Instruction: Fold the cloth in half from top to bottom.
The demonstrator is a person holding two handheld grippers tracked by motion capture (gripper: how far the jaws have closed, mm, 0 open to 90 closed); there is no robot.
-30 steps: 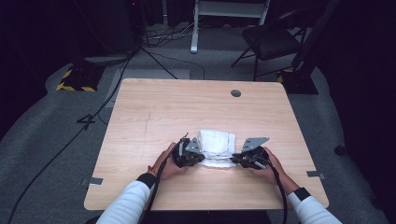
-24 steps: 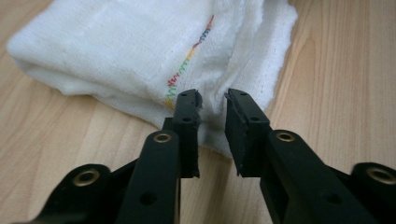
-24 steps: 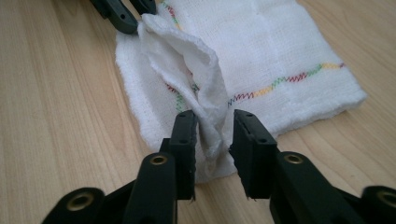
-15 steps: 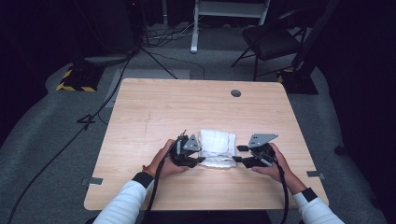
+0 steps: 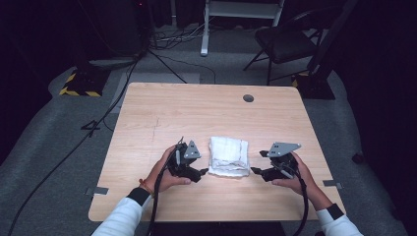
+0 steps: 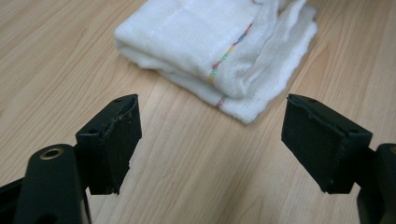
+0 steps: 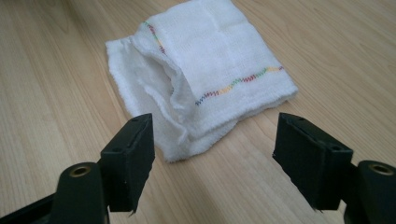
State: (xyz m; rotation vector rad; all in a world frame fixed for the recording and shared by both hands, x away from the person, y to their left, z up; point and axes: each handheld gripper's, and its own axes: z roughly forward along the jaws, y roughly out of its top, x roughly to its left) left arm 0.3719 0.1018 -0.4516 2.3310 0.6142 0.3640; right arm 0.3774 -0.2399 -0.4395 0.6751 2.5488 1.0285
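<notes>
Low in the frame, left of centre, the left tongs (image 5: 201, 173) have just been opening and stand apart with nothing between them. At centre the folded white cloth (image 5: 228, 156) lies flat on the surface (image 5: 162, 113), apparently just released. Right of it, the right tongs (image 5: 256, 170) have likewise been opening and hold nothing.

Folded white cloth (image 5: 227, 156), 1 item, lying flat on the wooden table (image 5: 196, 113).
Woven cotton, showing a multicoloured stitched line across its top layer; layers stacking unevenly, 1 loose edge puckering open; sitting toward the table's near side, roughly midway across.
</notes>
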